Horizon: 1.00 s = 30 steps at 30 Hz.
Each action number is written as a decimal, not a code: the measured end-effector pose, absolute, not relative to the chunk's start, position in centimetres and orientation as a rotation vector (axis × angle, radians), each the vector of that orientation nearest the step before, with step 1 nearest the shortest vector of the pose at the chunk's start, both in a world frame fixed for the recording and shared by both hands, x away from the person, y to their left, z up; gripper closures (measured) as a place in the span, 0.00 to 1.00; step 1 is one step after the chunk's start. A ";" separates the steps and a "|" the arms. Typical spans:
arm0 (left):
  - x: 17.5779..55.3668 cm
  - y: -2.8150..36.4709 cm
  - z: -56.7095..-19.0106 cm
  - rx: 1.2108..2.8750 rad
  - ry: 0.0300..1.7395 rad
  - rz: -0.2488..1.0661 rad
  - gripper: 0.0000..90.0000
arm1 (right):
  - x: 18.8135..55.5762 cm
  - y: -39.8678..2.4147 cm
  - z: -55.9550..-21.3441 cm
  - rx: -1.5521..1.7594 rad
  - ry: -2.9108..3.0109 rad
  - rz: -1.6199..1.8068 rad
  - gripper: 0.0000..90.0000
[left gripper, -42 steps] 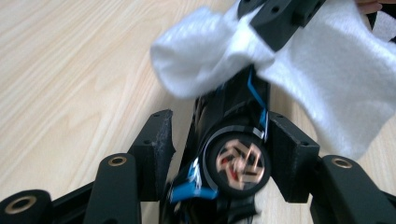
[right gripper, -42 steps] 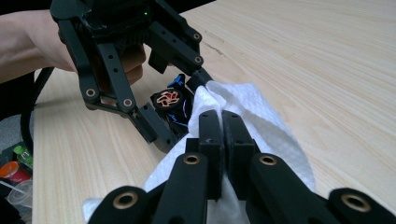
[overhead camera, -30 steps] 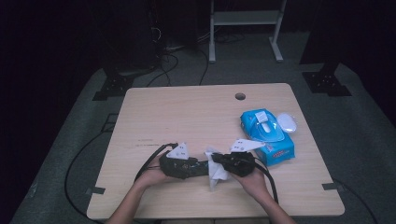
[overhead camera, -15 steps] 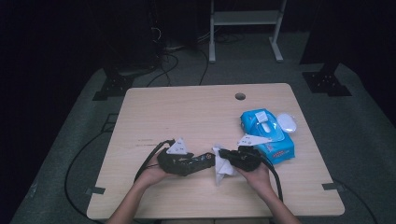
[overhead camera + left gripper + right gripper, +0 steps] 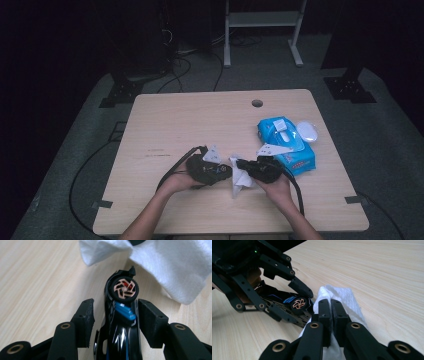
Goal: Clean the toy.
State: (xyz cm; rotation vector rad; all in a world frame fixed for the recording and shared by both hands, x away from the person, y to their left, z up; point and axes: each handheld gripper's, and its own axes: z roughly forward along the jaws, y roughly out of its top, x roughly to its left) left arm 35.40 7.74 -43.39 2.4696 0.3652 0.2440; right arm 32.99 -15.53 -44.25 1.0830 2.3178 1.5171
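Leftward slides the left gripper (image 5: 220,172), jaws just easing apart around the glossy black-and-blue toy car (image 5: 122,315), while the right gripper (image 5: 331,312) pinches the crumpled white wet wipe (image 5: 348,301) — wiping seems partly done.

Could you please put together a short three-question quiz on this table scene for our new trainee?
1. True or false: the right tongs are shut on the white wipe.
2. What lies between the jaws of the left tongs? A) a pen B) a black and blue toy car C) a spoon
3. In the high view, which tongs are closer to the blue wipe pack?

Key:
1. True. The jaws pinch the wipe.
2. B. The car sits between jaws that have just been opening; the pads stand clear of it.
3. The right tongs.
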 end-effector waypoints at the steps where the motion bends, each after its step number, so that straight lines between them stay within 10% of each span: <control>1: 35.4 7.5 -43.5 2.486 0.354 0.240 0.57 | 33.1 -15.6 -44.3 1.085 2.317 1.521 0.97; 30: 33.5 7.6 -41.1 2.246 0.261 0.275 0.70 | 33.2 -17.1 -41.4 1.049 2.294 1.860 0.97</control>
